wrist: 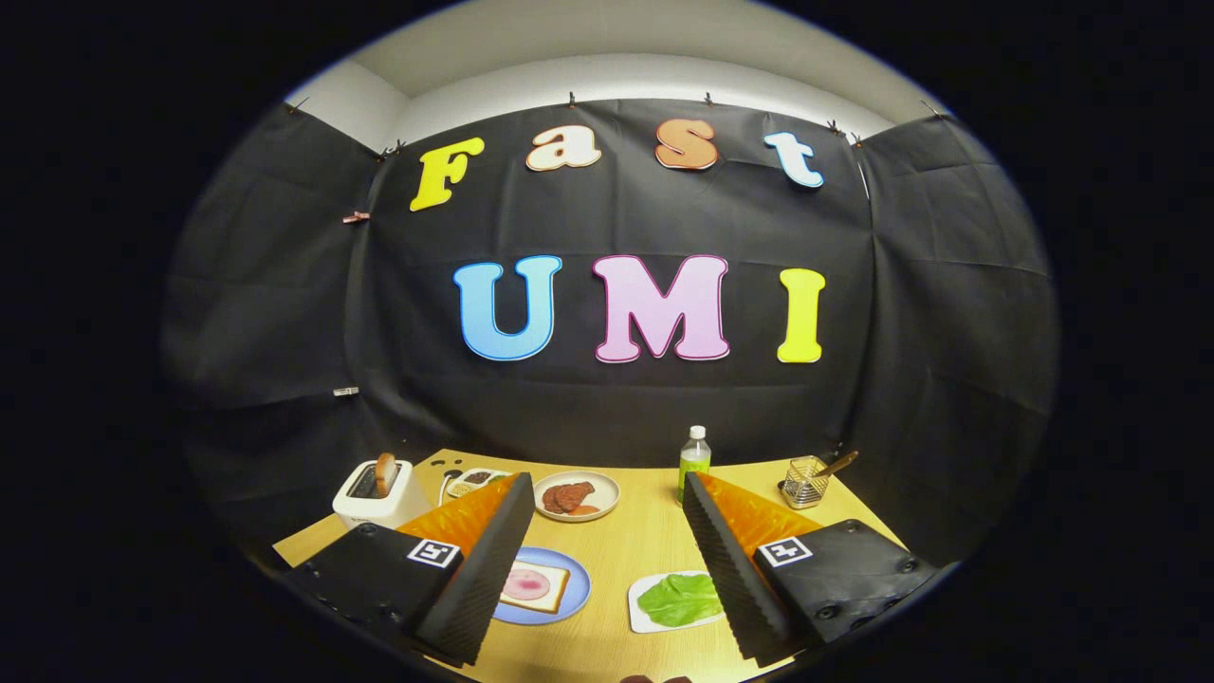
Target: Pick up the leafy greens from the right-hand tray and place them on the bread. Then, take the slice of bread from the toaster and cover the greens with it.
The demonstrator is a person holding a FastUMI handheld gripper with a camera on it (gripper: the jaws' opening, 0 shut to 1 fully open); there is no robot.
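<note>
My gripper (pixel 607 493) is open, held high over the wooden table (pixel 635 541), with nothing between its fingers. Below the gap, beside the right finger, green leafy greens (pixel 679 599) lie on a white tray (pixel 645 621). Near the left finger a blue plate (pixel 574 588) holds a slice of bread (pixel 534 585) topped with a pink round of ham. Beyond the left finger stands a white toaster (pixel 379 495) with a slice of bread (pixel 385 472) sticking up from its slot.
A white plate of brown meat (pixel 576 495) sits at the middle back. A green bottle (pixel 694 461) stands behind the right finger, with a wire basket (pixel 804 482) holding a utensil further right. A small dish (pixel 472 481) lies beside the toaster.
</note>
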